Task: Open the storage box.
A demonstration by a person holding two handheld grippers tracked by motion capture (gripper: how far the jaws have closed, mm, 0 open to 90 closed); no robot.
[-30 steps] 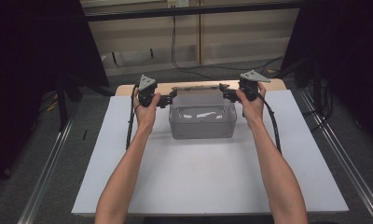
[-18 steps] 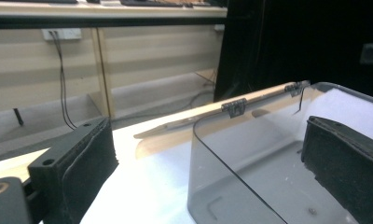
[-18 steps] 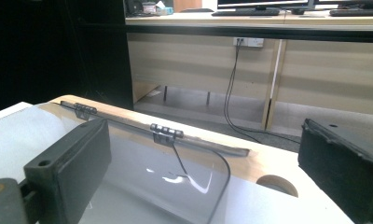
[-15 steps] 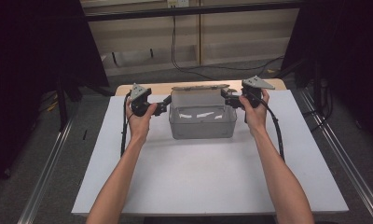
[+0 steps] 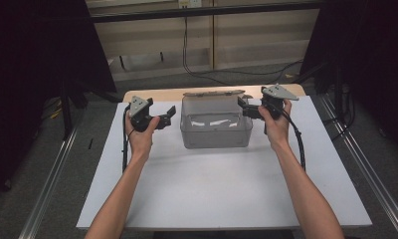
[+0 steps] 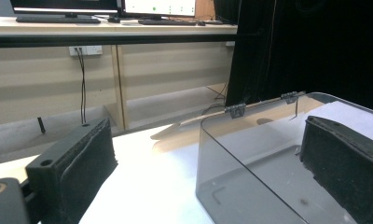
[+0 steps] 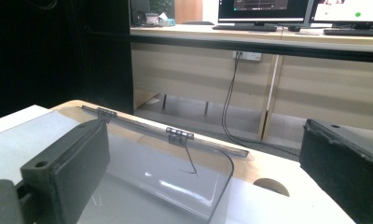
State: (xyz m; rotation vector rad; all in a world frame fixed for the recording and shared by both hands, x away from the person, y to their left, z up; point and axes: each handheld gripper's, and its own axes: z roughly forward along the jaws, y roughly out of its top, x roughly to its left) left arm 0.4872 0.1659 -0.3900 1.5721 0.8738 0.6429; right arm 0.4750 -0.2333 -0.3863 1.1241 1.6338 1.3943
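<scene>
A clear, smoky plastic box (image 5: 215,128) with rounded corners sits at the far middle of the white-topped bench (image 5: 222,184), its hinged lid (image 5: 214,93) folded back flat behind it; the left hand-held gripper (image 5: 168,117) hangs just beside the box's left wall, foam-faced jaws spread wide, nothing between them; the right hand-held gripper (image 5: 243,104) is up at the box's right rim, jaws also parted and empty; both forearms reach forward, fists wrapped round the handles.
</scene>
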